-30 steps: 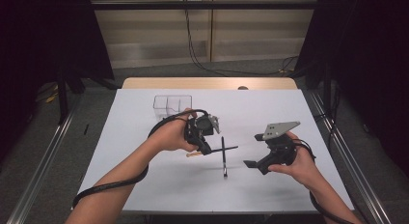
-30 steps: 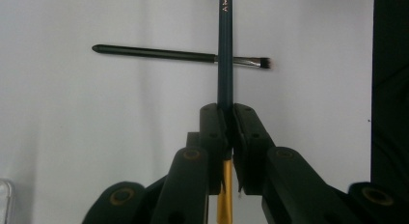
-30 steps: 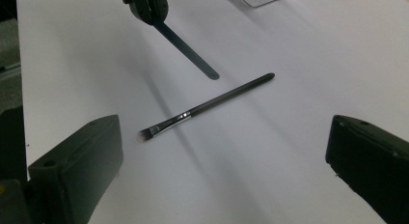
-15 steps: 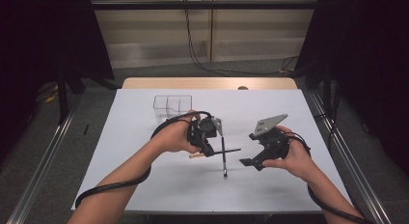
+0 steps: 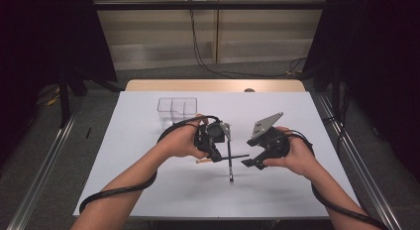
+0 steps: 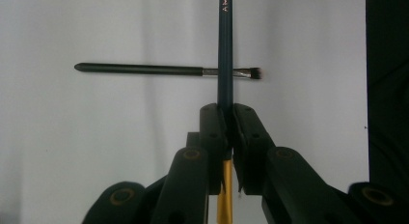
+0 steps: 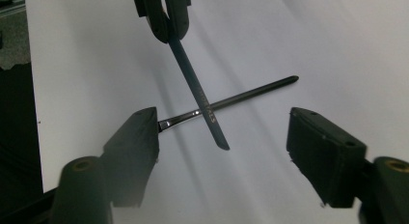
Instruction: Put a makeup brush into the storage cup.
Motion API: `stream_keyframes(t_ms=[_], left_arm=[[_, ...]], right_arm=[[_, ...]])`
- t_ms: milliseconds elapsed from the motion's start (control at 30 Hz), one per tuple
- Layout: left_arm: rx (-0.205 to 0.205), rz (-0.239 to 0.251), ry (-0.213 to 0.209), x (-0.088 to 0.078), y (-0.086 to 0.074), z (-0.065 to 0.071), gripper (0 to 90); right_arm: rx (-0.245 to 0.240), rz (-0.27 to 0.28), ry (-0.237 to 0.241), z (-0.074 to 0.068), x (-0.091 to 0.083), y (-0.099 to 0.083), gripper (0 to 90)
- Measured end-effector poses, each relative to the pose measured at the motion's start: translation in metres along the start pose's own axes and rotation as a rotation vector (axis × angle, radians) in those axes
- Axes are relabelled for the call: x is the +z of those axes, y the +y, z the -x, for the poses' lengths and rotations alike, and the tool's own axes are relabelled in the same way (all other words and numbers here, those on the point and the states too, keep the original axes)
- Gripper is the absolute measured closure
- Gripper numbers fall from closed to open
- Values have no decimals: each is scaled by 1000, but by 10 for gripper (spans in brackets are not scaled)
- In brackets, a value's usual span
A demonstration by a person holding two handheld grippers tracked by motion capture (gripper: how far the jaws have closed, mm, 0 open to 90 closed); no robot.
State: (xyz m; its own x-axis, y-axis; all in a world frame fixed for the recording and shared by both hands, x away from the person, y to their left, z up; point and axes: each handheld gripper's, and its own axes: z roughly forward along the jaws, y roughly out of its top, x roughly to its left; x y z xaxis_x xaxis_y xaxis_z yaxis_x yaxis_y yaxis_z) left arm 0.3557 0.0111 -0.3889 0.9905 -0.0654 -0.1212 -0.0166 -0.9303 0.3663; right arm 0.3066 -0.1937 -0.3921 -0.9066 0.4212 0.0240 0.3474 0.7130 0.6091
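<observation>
White tabletop (image 5: 148,190) in a dark-curtained room, cables on the floor behind. Nearest, both forearms come in from the bottom edge of the high view.

The left gripper (image 5: 214,149) is clamped tight on a slim dark-teal makeup brush with a gold ferrule (image 6: 224,50); in the left gripper view the pads pinch the handle just above the gold part, and the shaft runs out past the jaws, held above the table. In the right gripper view this held brush (image 7: 197,96) points toward the right gripper (image 5: 251,163), its free end hanging between the jaws.

The right gripper's jaws have just been closing but are still spread apart, pads touching nothing, with the teal handle's tip in the gap.

Under it, a thin black brush with a silver ferrule (image 6: 144,69) lies flat on the table, crossing beneath the held one.

Farther back, a clear plastic divided organiser box (image 5: 177,111) stands near the far left, well apart from the hands.

Step looks like a handover, or a two-handed regrip, of the teal brush. Next move likely needs the right jaws lined up square on the handle tip and closed before the left lets go; the black brush below must not get caught.
</observation>
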Motion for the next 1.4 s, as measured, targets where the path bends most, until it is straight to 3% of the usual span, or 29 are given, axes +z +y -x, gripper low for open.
stream_keyframes(t_ms=[233, 367, 467, 533, 733, 833, 967, 1033, 1167, 1400], left_arm=[[16, -11, -6, -1, 1, 0, 835], [0, 8, -7, 0, 2, 1, 835], [43, -17, -12, -2, 4, 0, 835], [17, 20, -19, -2, 5, 3, 835], [33, 31, -24, -3, 7, 6, 835], [45, 30, -30, -4, 7, 5, 835], [71, 26, -29, -5, 7, 5, 833], [53, 49, -35, -6, 7, 5, 831], [53, 63, -42, -11, 6, 3, 831], [60, 48, -39, -12, 8, 3, 833]], right_arm=[[-22, -1, 50, -1, 7, 5, 477], [-38, -6, 55, -2, 10, 6, 516], [-61, -6, 64, -2, 14, 8, 559], [-70, 1, 82, -4, 16, 11, 586], [-104, 1, 93, -4, 20, 11, 697], [-140, -18, 116, -6, 25, 10, 808], [-154, -26, 133, -7, 27, 8, 833], [-155, -30, 138, -7, 28, 7, 842], [-147, -27, 147, -8, 31, 3, 847], [-146, -33, 138, -8, 34, 3, 845]])
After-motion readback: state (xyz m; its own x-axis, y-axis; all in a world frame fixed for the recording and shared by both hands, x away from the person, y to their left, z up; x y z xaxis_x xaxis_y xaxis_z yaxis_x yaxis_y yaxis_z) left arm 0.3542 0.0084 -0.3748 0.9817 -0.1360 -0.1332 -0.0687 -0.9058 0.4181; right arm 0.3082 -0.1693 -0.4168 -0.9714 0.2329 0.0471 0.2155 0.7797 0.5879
